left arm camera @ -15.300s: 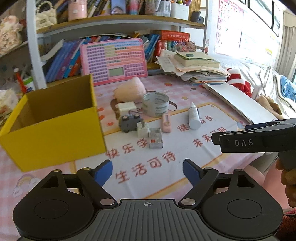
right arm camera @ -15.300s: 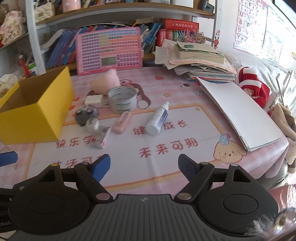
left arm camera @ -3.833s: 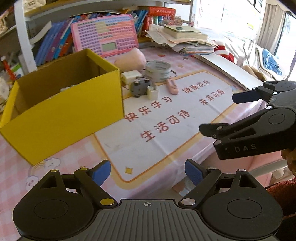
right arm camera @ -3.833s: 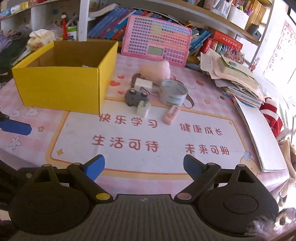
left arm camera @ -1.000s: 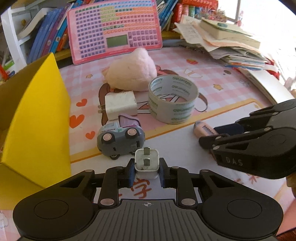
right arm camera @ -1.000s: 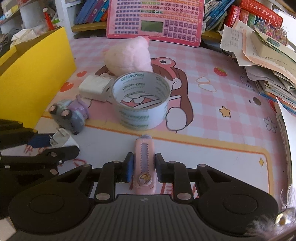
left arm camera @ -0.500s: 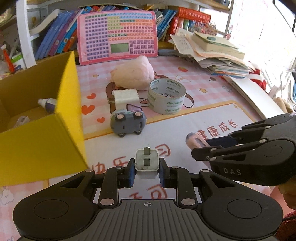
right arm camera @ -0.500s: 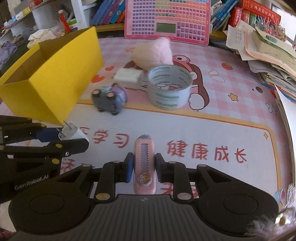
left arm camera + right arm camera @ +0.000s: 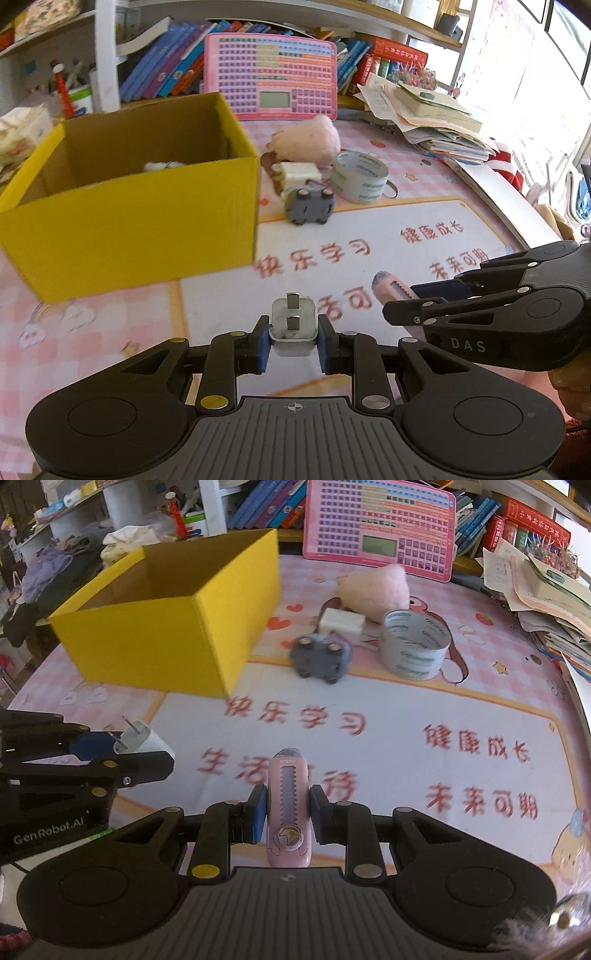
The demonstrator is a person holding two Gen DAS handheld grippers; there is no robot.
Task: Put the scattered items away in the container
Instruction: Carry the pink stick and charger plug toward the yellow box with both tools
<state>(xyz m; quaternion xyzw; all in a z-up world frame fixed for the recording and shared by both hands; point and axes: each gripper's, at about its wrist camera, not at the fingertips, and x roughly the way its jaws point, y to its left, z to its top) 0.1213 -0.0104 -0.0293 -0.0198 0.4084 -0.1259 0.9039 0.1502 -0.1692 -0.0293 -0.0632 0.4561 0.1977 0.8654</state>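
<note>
My left gripper [image 9: 292,347] was clamped on a small white plug adapter [image 9: 293,325], its blue pads pressed on the two sides and the two metal prongs pointing forward, away from me. In the right wrist view the same tool showed "GenRobot.AI" on its black side. My right gripper [image 9: 287,814] was closed on a pink utility knife [image 9: 288,808], gripped across its middle so the rounded nose stuck out past the fingertips and the star badge lay near the palm; small print on its nose was too fine to read. The left wrist view showed "DAS" on that gripper's flank.

Both tools were above the table mat [image 9: 406,716], over its near edge, where red characters read 快乐学习, 生活可待, 健康成长 and 未来可期. The yellow box [image 9: 129,218] stood open toward the mat's far left corner, with something white lying inside by its back wall. Just right of the box sat a grey toy car [image 9: 309,205], a white charger block [image 9: 297,175] behind it, and a tape roll [image 9: 360,177] beside that with faint print I could not make out. A pink plush [image 9: 306,140] lay behind them, and a pink keyboard toy [image 9: 269,85] leaned at the table's far edge.
</note>
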